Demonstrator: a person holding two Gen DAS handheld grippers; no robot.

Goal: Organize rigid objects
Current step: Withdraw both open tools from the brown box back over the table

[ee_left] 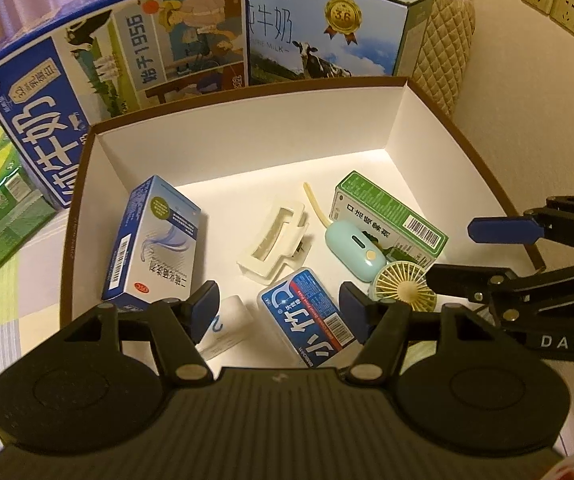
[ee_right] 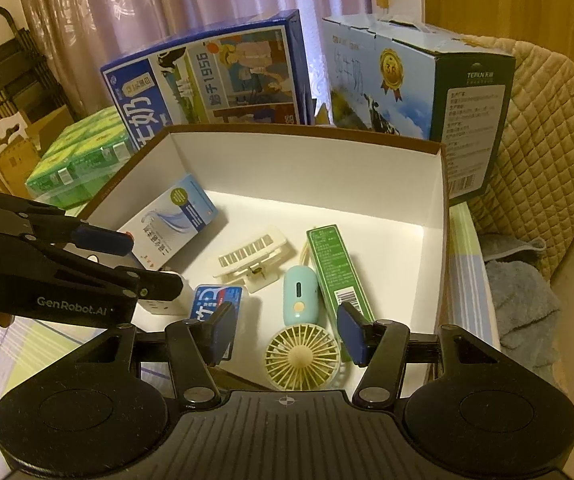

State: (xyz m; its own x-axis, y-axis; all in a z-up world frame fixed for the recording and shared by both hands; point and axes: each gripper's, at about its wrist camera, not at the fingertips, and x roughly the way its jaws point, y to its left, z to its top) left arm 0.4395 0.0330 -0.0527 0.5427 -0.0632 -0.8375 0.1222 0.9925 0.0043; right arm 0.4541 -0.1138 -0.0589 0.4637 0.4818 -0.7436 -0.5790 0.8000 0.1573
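A brown-rimmed box with white walls holds several items. Among them are a blue-white carton, a cream hair claw and a green carton. There is also a blue tin, a small white box and a mint hand fan. My left gripper hovers open over the tin and white box. My right gripper stands open above the fan's cream head, its pads clear of it.
Two milk cartons stand behind the box, and a green pack lies to its left. A quilted chair cover and a grey towel are on the right. A striped cloth covers the surface.
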